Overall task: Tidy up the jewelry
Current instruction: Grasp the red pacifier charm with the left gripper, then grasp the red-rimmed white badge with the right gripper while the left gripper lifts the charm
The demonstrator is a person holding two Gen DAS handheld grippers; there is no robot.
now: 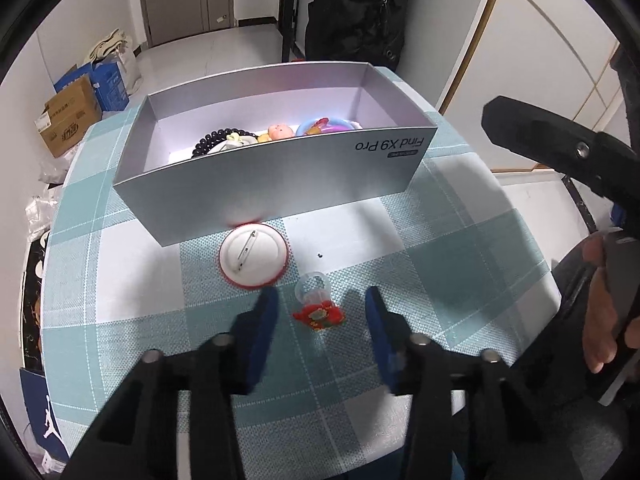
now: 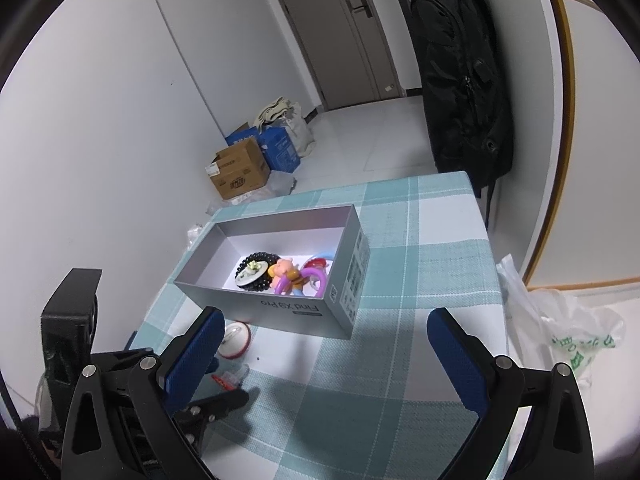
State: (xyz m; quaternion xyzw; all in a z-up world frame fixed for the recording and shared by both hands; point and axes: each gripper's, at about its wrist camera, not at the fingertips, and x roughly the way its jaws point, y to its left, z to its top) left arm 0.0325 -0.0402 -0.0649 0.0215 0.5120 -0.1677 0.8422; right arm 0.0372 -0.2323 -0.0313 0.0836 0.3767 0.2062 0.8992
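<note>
A small red charm on a clear ring [image 1: 318, 307] lies on the checked tablecloth, between the blue pads of my open left gripper [image 1: 322, 306], which hovers low around it without touching. A round white badge with a red rim [image 1: 253, 255] lies pin side up just beyond, against the grey box [image 1: 276, 176]. The box holds black beads [image 2: 256, 270], a pink figure [image 2: 285, 267] and coloured rings [image 2: 316, 270]. My right gripper [image 2: 324, 334] is open and empty, held higher above the table, to the right of the left gripper [image 2: 208, 402].
The table [image 2: 420, 280] has a teal and white checked cloth. A white plastic bag [image 2: 568, 340] hangs off its right edge. Cardboard and blue boxes [image 2: 248, 164] stand on the floor. A black bag [image 2: 460, 72] hangs at the back.
</note>
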